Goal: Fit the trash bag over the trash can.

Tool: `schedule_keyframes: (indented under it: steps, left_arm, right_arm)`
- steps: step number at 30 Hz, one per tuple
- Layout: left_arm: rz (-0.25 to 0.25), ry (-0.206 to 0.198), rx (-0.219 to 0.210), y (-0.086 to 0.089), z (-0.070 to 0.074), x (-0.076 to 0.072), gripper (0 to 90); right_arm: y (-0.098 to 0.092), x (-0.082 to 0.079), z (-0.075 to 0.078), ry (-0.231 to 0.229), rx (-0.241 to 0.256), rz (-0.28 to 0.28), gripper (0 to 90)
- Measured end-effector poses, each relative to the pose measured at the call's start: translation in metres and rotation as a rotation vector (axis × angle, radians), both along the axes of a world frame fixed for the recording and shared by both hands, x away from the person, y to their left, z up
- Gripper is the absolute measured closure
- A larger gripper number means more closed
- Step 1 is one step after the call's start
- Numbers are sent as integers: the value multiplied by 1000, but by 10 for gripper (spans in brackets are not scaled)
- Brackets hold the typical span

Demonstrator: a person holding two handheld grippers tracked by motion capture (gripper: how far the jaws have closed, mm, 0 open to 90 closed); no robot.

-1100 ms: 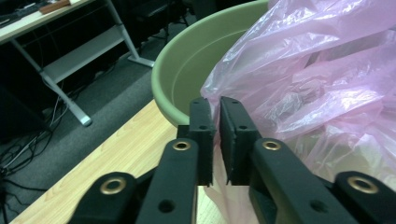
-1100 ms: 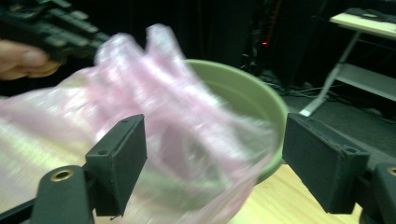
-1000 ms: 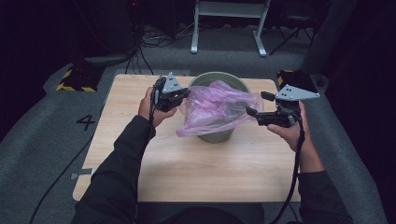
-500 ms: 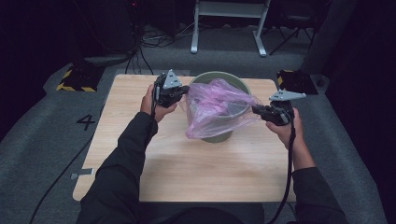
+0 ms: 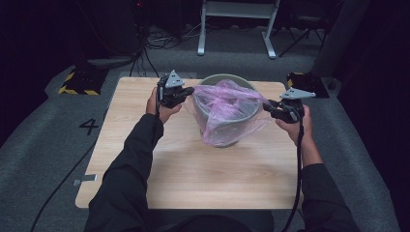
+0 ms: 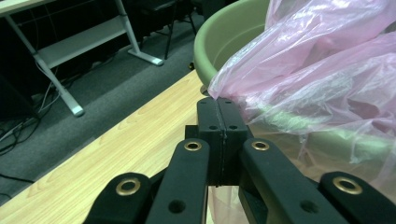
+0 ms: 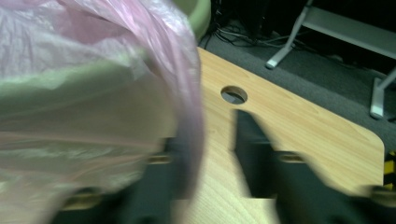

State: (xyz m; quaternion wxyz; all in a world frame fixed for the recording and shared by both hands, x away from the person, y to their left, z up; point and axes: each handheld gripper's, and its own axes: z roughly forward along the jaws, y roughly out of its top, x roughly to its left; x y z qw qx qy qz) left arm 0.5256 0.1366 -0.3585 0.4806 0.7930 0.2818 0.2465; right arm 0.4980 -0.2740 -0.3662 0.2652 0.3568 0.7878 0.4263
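A grey-green bin [image 5: 212,78] stands on the wooden table [image 5: 193,179]. A thin pink plastic bag [image 5: 227,121] is spread across its mouth and hangs down its front. My left gripper [image 5: 189,90] is at the bin's left rim, shut on the bag's edge. In the left gripper view its jaws [image 6: 218,105] pinch the bag [image 6: 327,70] just outside the rim [image 6: 224,37]. My right gripper [image 5: 267,107] is at the bin's right side. In the blurred right gripper view its jaws [image 7: 212,140] stand apart, with the bag [image 7: 93,46] draped over the left one.
A round hole [image 7: 233,94] is cut in the table near its far right corner. Grey carpet surrounds the table. A white desk frame [image 5: 237,29] stands behind it, and yellow-black striped blocks [image 5: 77,82] lie on the floor at both far sides.
The bag has been stretched wider and drawn down over the bin's front. My right gripper moved in towards the bin's right side, and its jaws now stand apart. The left gripper barely moved.
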Motion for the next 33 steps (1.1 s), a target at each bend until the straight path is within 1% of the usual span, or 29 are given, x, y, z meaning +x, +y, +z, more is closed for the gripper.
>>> schedule_keyframes:
  steps: [2, 3, 5, 6, 8, 9, 10, 12, 14, 16, 17, 18, 20, 21, 24, 25, 27, 29, 30, 32, 33]
  left_arm:
    - [1, -5, -12, 2, 0, 0, 900]
    - [4, -9, -8, 2, 0, 0, 900]
    - [6, -13, -6, 2, 1, 0, 900]
    - [7, -12, -2, 2, 1, 0, 900]
    - [9, -18, 0, 1, 1, 0, 900]
    - [10, -17, 0, 1, 1, 0, 900]
    - [12, -18, 5, 0, 0, 1, 900]
    - [8, -19, 5, 0, 0, 1, 900]
    - [9, -22, 5, -1, -1, 2, 900]
    - [10, -25, 1, -1, -2, 4, 900]
    - [8, -24, -2, -1, -2, 5, 900]
    - [8, -24, -4, -1, -3, 5, 900]
    - [11, -24, -10, -1, -5, 7, 900]
    - [12, -24, -8, -1, -5, 9, 900]
    - [18, -15, -20, -2, -9, 12, 900]
    - [19, -12, -15, -2, -10, 13, 900]
    - [19, -1, -7, -4, -13, 16, 900]
    - [27, 9, -5, -6, -17, 20, 900]
    - [28, 18, -12, -6, -18, 21, 900]
    - [26, 29, -12, -8, -22, 24, 900]
    - [30, 32, -8, -9, -23, 25, 900]
  right_arm:
    - [-3, -5, 5, -13, 43, 37, 464]
    - [-4, -7, 8, -31, 57, 45, 414]
    - [-5, -13, 14, -53, 75, 75, 382]
    - [-5, -15, 17, -65, 81, 84, 381]
    - [-5, -18, 23, -87, 116, 102, 431]
    - [-5, -18, 25, -91, 124, 94, 470]
    - [-5, -17, 27, -103, 127, 91, 526]
    - [-4, -16, 29, -112, 127, 106, 641]
    - [-3, -13, 31, -121, 124, 96, 758]
    - [-2, -8, 31, -128, 128, 62, 837]
    - [-2, -5, 32, -121, 134, 56, 860]
    - [-1, -2, 32, -121, 132, 34, 882]
    - [2, 6, 31, -107, 141, 17, 900]
    - [4, 10, 30, -99, 145, 6, 900]
    - [11, 21, 25, -83, 125, -20, 900]
    - [14, 25, 23, -79, 120, -25, 900]
    - [18, 32, 20, -64, 109, -53, 900]
    - [20, 40, 16, -39, 125, -64, 900]
    - [22, 43, 15, -32, 121, -73, 900]
    - [24, 49, 12, -20, 135, -81, 900]
    - [26, 52, 9, -4, 127, -89, 900]
